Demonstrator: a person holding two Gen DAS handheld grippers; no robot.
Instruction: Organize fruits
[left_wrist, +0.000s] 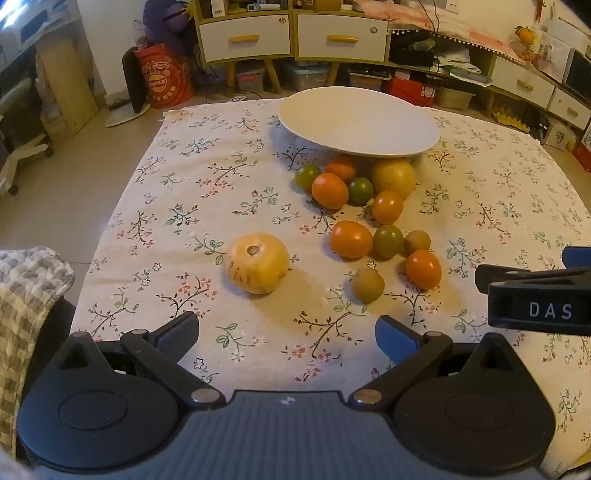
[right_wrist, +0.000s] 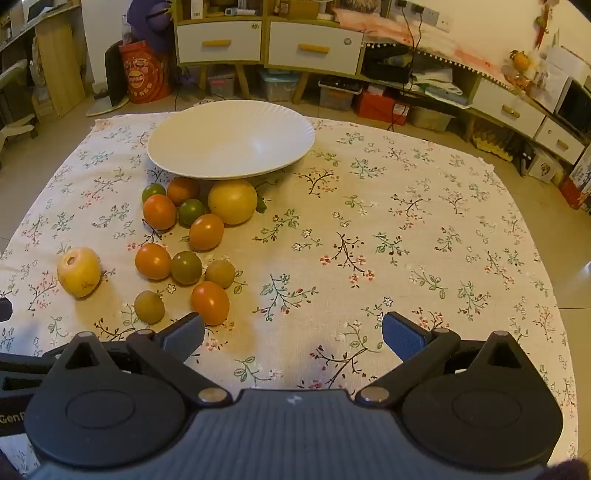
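Before my white plate (right_wrist: 231, 142) I count five orange tomatoes (right_wrist: 209, 302), five green ones (right_wrist: 186, 267), two yellow fruits (right_wrist: 232, 201).

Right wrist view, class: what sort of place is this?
Probably a home living room: a floral tablecloth under a white ribbed plate, white wooden drawers with yellow handles, and plastic storage boxes beneath them.

White ribbed plate (right_wrist: 236, 142). Tablecloth (right_wrist: 406, 240) cream, printed with dark twigs, green leaves, small pink and white flowers. Big yellow fruit (left_wrist: 257, 263) with brown streaks and a grey-brown stem scar; second yellow fruit (left_wrist: 393, 176) plain. Small round fruits: orange ones (left_wrist: 351, 238), dark green ones (left_wrist: 360, 189), olive-brown ones (left_wrist: 367, 284). Gripper pads (right_wrist: 402, 334) blue, bodies black. Cabinet drawers (right_wrist: 314, 46) white with yellow handles. Red bag (right_wrist: 142, 74) on floor.
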